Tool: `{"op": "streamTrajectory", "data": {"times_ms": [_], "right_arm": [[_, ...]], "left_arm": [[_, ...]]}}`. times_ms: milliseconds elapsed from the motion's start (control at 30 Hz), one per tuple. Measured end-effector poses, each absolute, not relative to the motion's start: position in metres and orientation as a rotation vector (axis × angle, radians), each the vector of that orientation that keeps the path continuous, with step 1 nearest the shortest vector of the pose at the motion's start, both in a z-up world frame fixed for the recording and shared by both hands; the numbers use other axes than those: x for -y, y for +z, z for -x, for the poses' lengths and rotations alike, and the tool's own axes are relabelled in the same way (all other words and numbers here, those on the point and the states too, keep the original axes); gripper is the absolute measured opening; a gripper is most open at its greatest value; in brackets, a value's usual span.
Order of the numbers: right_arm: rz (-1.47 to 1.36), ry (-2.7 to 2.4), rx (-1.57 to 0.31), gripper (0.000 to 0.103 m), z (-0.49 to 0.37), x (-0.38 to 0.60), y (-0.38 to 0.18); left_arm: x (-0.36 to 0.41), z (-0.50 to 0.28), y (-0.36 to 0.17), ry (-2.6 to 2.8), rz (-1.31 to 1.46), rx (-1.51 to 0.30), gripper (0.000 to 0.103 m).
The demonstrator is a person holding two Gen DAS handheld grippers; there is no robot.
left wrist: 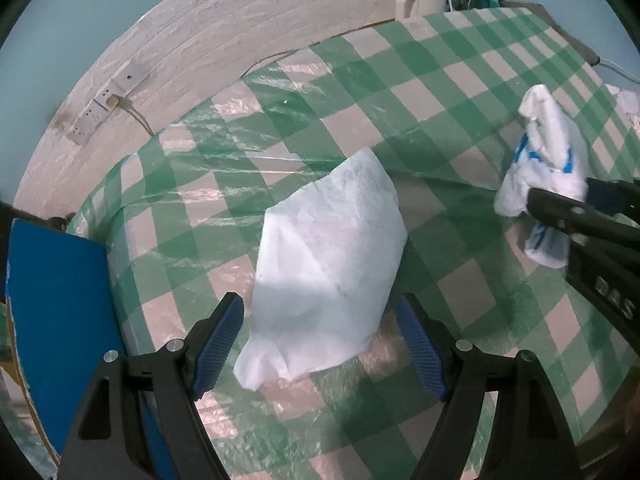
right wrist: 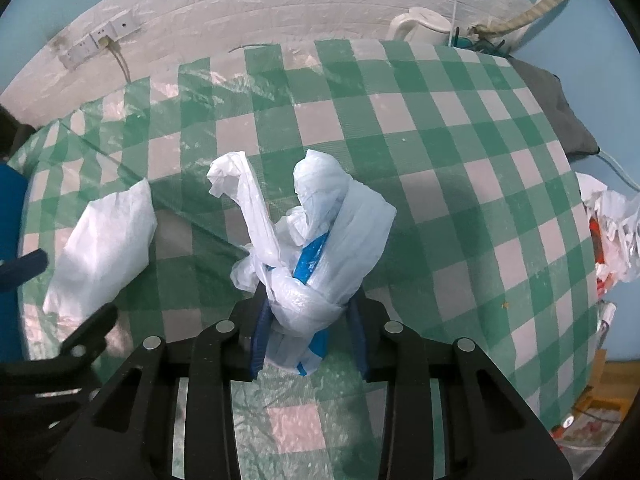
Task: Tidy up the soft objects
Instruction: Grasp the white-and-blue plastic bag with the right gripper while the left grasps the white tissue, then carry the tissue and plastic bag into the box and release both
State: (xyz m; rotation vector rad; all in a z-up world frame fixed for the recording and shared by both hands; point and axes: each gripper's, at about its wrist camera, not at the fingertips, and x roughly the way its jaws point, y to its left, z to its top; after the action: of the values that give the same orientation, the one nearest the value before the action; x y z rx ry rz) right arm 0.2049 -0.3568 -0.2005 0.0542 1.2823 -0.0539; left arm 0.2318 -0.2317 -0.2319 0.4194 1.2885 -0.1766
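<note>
Right gripper [right wrist: 308, 320] pinches knotted bag [right wrist: 320, 240] for carrying; left gripper [left wrist: 320, 344] wide, white pouch [left wrist: 328, 256] at 12 o'clock, ready to grab.

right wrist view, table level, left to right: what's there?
Plain white folded plastic bag lying flat → knotted white plastic bag with blue print, clamped in the right gripper → crumpled white and red plastic wrappers at the right table edge, all on the green and white checkered tablecloth.
</note>
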Motion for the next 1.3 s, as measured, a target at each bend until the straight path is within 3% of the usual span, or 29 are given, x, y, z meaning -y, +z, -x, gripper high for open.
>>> {"op": "streamTrajectory", "data": {"times_ms": [267, 367, 433, 533, 600, 1300], "right_arm": [[-0.085, -0.022, -1.267, 0.033, -0.200, 0.358, -0.198], [-0.091, -0.014, -1.266, 0.033, -0.200, 0.355, -0.199], [-0.089, -0.008, -1.266, 0.033, -0.199, 0.352, -0.199], [-0.083, 0.001, -1.265, 0.033, -0.199, 0.348, -0.197], [-0.072, 0.007, -1.263, 0.033, -0.199, 0.346, -0.196], [0.043, 0.081, -1.210, 0.033, -0.186, 0.300, -0.145]], "left_arm": [[0.225, -0.244, -0.237, -0.181, -0.361, -1.294, 0.077], [0.224, -0.244, -0.235, -0.195, -0.337, -1.295, 0.055], [0.222, -0.246, -0.233, -0.199, -0.339, -1.294, 0.033], [0.218, -0.247, -0.231, -0.212, -0.334, -1.290, 0.017], [0.216, -0.246, -0.228, -0.218, -0.331, -1.282, 0.012], [0.168, -0.200, -0.149, -0.197, -0.281, -1.160, 0.009]]}}
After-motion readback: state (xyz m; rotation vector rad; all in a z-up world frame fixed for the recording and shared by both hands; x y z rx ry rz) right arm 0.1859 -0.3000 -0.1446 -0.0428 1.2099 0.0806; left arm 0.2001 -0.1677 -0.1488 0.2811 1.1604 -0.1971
